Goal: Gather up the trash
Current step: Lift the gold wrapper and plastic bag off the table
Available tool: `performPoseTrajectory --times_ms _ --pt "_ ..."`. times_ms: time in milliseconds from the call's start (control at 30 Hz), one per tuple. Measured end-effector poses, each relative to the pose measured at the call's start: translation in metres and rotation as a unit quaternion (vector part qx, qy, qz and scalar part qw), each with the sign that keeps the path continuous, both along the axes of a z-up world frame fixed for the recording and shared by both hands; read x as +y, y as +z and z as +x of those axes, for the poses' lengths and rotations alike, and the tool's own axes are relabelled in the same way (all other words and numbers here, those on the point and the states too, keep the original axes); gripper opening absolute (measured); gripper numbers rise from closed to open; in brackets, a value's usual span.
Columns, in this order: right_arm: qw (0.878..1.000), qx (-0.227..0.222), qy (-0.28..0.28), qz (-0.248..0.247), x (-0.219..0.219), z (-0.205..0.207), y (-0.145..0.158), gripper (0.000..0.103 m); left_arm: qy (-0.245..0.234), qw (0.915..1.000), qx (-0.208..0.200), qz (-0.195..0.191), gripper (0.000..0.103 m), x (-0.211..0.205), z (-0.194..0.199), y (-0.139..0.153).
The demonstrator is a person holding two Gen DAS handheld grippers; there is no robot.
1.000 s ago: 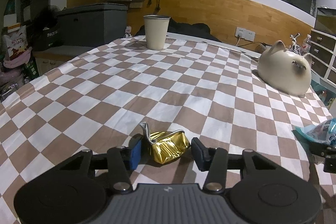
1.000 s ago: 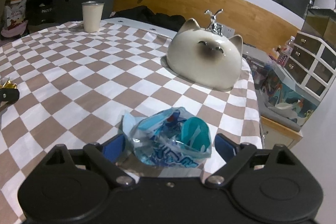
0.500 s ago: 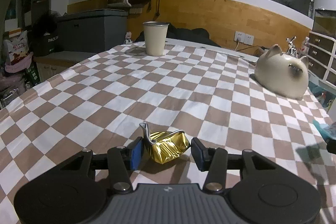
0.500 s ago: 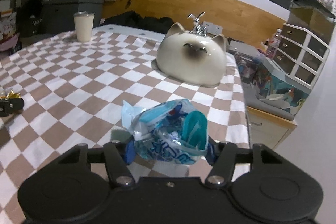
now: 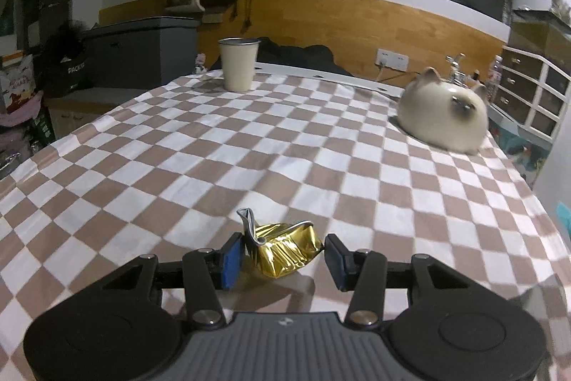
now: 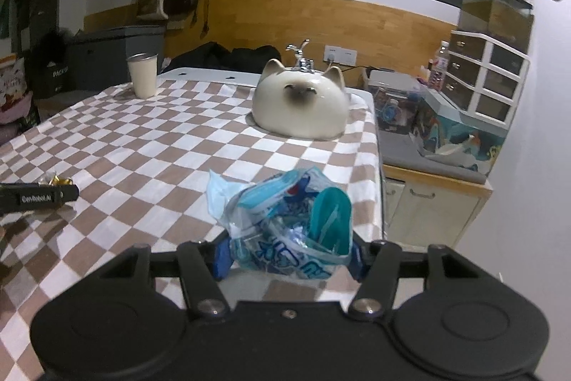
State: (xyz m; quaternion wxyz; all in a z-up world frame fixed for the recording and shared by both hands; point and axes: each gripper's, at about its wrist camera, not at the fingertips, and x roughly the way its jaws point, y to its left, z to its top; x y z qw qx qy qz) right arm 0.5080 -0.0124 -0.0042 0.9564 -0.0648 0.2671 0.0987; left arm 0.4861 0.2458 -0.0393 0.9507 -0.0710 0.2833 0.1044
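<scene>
Checkered tablecloth bears cup and cat figure.

On the worktop: one cream cup, one cat-shaped ceramic piece, one gold foil wrapper, one blue plastic wrapper. Two grippers: left gripper, right gripper.

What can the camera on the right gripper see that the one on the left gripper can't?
Only the right view shows the blue plastic wrapper clamped in the right gripper, plus the wooden side cabinet. Only the left view shows the gold foil wrapper sitting between the left gripper fingers. Both show the cup, the cat-shaped ornament and the checkered tablecloth.
</scene>
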Motion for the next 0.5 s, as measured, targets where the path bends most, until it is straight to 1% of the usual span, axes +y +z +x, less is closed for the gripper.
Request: performPoseTrajectory --times_ms 167,300,500 --pt "1.0 0.002 -0.003 0.018 -0.013 -0.019 0.0 0.061 -0.013 0.9999 -0.003 0.004 0.05 -0.019 -0.022 0.007" --pt "1.0 0.003 -0.001 0.029 -0.017 -0.035 -0.002 0.061 -0.023 0.9997 -0.011 0.003 0.05 -0.033 -0.051 0.01" --pt "0.999 0.0 0.001 0.041 -0.024 -0.062 -0.005 0.061 -0.03 0.9986 -0.043 -0.004 0.05 -0.05 -0.092 0.026"
